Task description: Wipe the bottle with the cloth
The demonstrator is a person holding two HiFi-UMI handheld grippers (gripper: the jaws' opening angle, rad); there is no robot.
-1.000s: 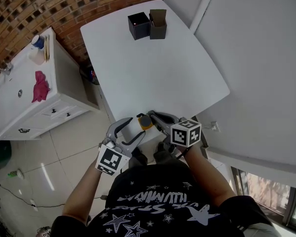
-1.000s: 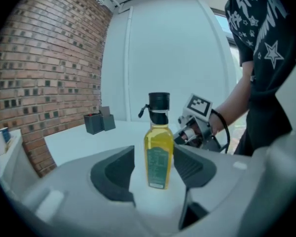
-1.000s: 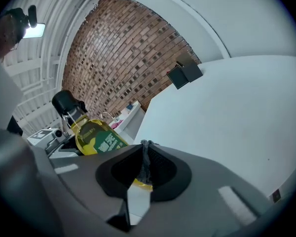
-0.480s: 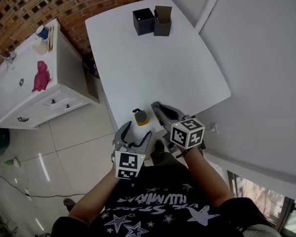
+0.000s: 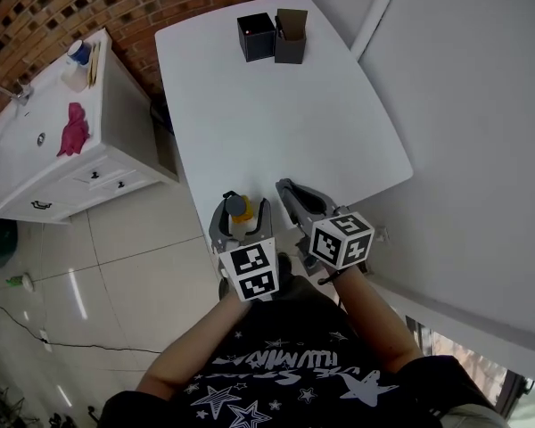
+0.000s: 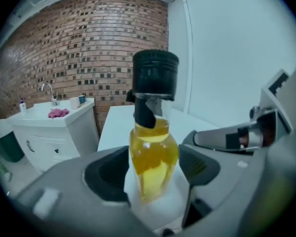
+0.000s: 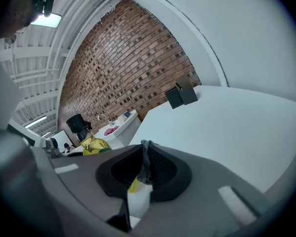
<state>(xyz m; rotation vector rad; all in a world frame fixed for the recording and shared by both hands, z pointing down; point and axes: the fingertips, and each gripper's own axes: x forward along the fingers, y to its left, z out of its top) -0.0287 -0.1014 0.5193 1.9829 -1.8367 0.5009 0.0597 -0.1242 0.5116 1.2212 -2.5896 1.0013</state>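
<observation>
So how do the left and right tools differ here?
The left tool holds its jaws apart, having just been opening, with the bottle between them; the right tool is shut on a grey cloth. The left tool is around the bottle; the right tool is beside it, apart. Both point toward the table.

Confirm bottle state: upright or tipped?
Upright. In the left gripper view the bottle stands with its black cap on top and its base on the white table; the yellow liquid fills the lower body.
</observation>
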